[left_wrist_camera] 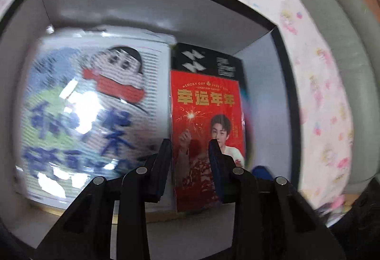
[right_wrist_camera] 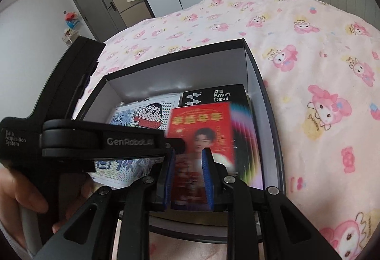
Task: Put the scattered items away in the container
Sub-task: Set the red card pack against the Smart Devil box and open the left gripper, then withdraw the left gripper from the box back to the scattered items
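- Red card (left_wrist_camera: 206,103) stood tilted inside the box (right_wrist_camera: 166,79), on the pink blanket (right_wrist_camera: 308,46)
- Cartoon board (left_wrist_camera: 95,105) at its 9 o'clock, black carton (right_wrist_camera: 213,96) at 12
- Left gripper (left_wrist_camera: 190,148) and right gripper (right_wrist_camera: 188,153): jaws narrow, card just beyond; clenched or released, unclear

An open black box (right_wrist_camera: 258,84) with white inner walls sits on the bed, holding a cartoon bead picture (left_wrist_camera: 90,103), a red card (left_wrist_camera: 206,113) and a black Smart Devil package (right_wrist_camera: 213,95).

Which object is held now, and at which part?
Apparently the red card, by its lower end, in the left gripper; the right gripper holds nothing.
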